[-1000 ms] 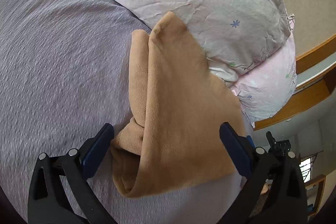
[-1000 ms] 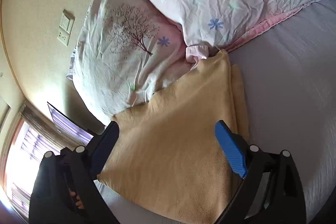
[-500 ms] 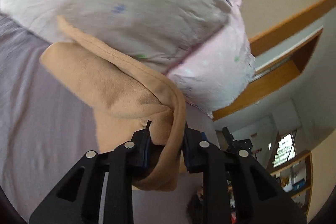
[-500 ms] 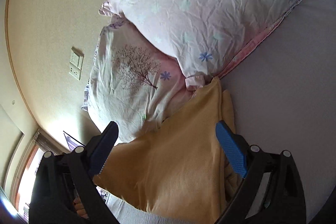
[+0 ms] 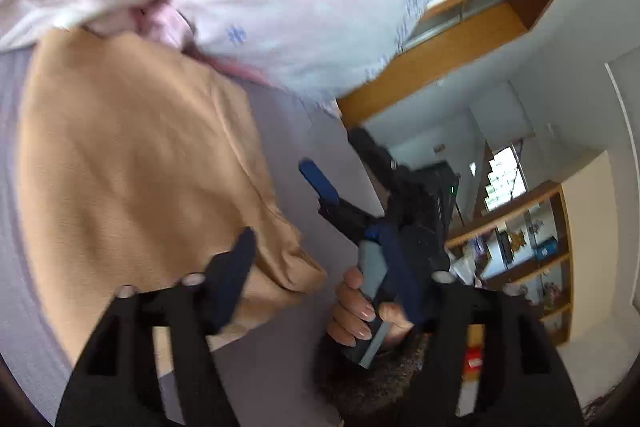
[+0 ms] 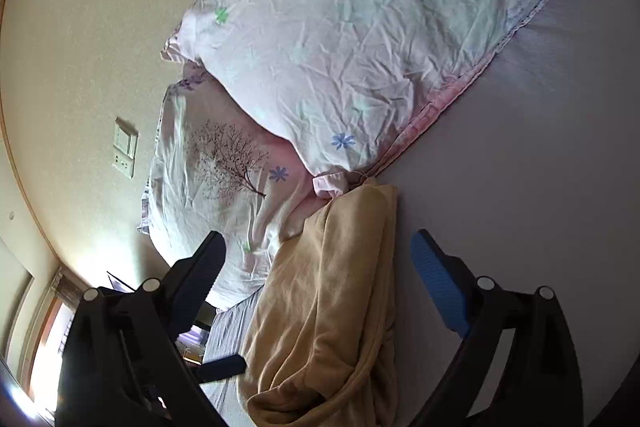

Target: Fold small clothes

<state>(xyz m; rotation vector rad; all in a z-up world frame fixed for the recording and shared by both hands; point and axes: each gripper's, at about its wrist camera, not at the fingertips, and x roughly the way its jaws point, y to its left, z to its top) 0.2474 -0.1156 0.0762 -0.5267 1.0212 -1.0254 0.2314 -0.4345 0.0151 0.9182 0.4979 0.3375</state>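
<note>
1. The tan cloth (image 5: 136,163) lies folded on the bed (image 6: 540,163), its far end touching the pillows (image 6: 352,39).
2. In the right wrist view the cloth (image 6: 332,291) runs from the pillow corner toward the camera, bunched into a rolled fold at the near end.
3. The left claw (image 5: 324,279) is spread wide and holds nothing; its left finger (image 5: 236,267) sits over the near edge of the cloth, and its right finger is mostly hidden behind the other claw.
4. The right claw (image 6: 320,287) is also wide open and empty, with the cloth lying between its fingers below.
5. In the left wrist view the right claw (image 5: 340,203) shows just beside the cloth, over bare bed, gripped by the right hand (image 5: 360,307).
6. A second pillow (image 6: 216,187) with a tree print lies under the first, against the wall (image 6: 80,67).
7. Shelves (image 5: 520,239) show blurred in the background.
</note>
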